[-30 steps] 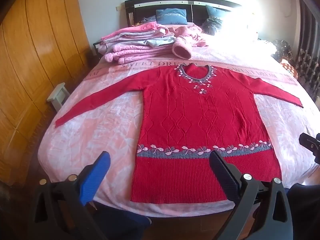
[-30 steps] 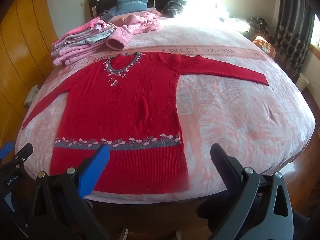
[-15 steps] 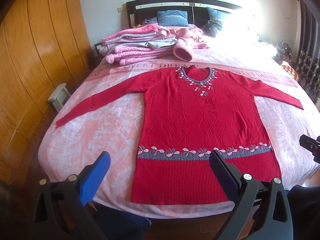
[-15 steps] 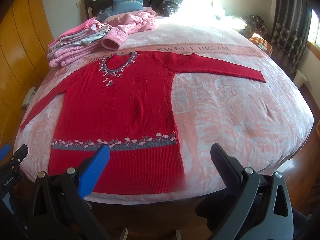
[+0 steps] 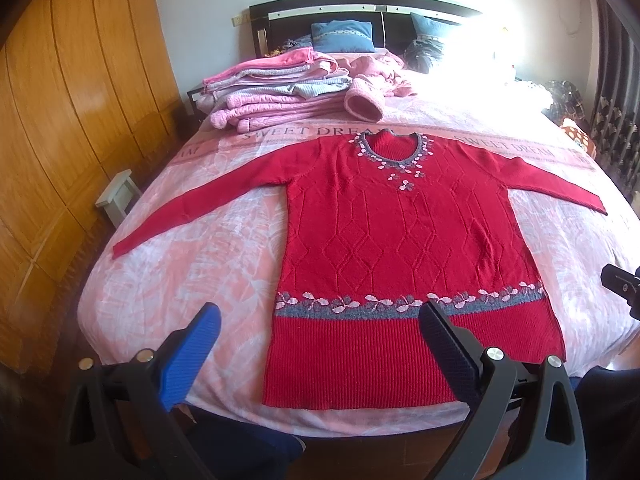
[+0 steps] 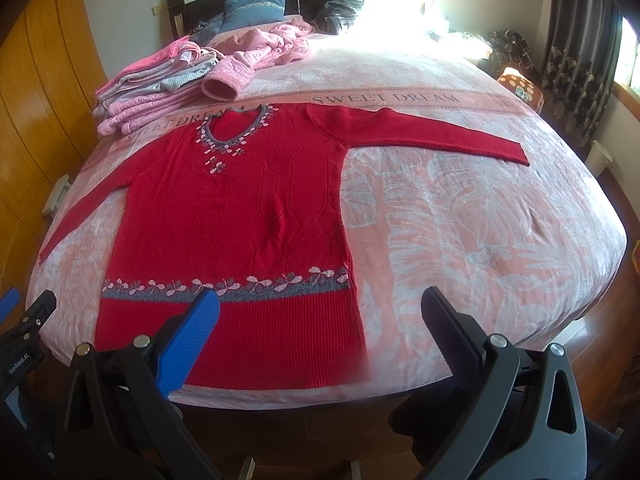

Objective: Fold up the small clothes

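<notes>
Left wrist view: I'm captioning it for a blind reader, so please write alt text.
A red sweater lies flat, sleeves spread, on a pink bed. The open left gripper hovers at its hem, holding nothing. Folded pink clothes are stacked near the headboard.

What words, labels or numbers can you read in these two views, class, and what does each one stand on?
"SWEET DREAM": printed along the darker pink band of the pink leaf-patterned bedspread, repeated across it, partly hidden by the red knitted sweater.
"GenRobot.AI": on the black body of the left gripper, small, read with some doubt.
No other text shows.
</notes>
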